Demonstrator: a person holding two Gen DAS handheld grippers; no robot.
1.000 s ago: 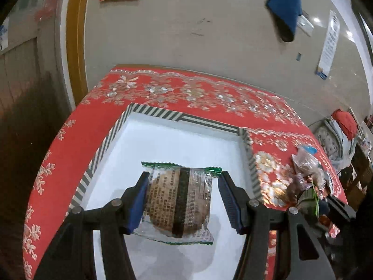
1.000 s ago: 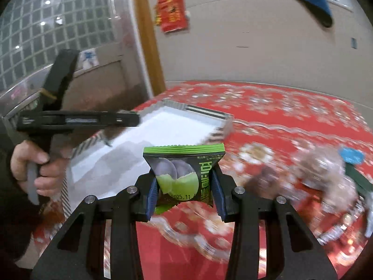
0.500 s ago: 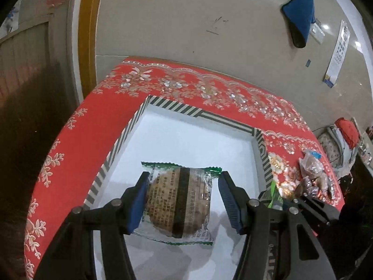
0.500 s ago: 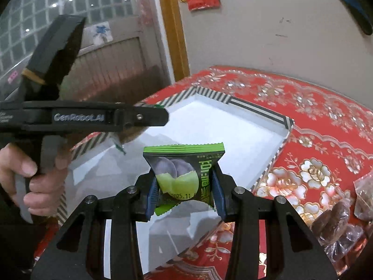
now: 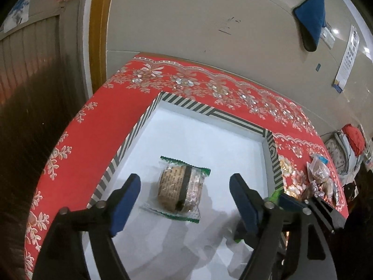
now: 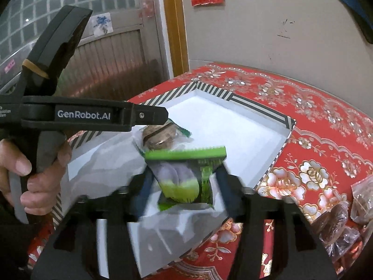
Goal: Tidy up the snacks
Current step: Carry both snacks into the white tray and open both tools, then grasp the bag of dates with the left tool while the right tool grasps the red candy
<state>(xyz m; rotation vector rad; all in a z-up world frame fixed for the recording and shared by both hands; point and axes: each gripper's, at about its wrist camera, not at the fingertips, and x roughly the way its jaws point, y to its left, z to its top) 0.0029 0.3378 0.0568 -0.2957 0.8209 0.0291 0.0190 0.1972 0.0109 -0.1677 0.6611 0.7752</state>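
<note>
Left wrist view: a surface covered by a red cloth point(image 5: 77, 140) with silver flower embroidery is seen from above. On it rests a shallow white tray point(image 5: 130, 140) with a black-and-white striped rim. The left gripper point(image 5: 185, 190) is held over the near part of the tray; its blue-padded jaws have just been opening and now stand wide apart. Between them, touching neither pad, a round brown cake in a clear wrapper point(image 5: 180, 189) with green sealed ends lies flat on the white tray floor, released. Further right, past the tray's right rim, a small heap of clear-wrapped snacks point(image 5: 321, 182) is seen on the cloth, and part of the right gripper is seen at the lower right.

Right wrist view: at the far left, a hand point(image 6: 30, 177) is wrapped around the black handle of the left gripper point(image 6: 149, 116), whose arm reaches over the tray point(image 6: 244, 109) above the wrapped cake point(image 6: 160, 137). In the centre, a green snack packet point(image 6: 186, 179) stands between the jaws of the right gripper point(image 6: 184, 186). These jaws have just been opening; the frame is blurred here, but the pads seem to have let go of the packet, which appears to be dropping above the tray's near corner. To the right, more wrapped snacks point(image 6: 345, 212) lie on the red cloth point(image 6: 326, 121).
</note>
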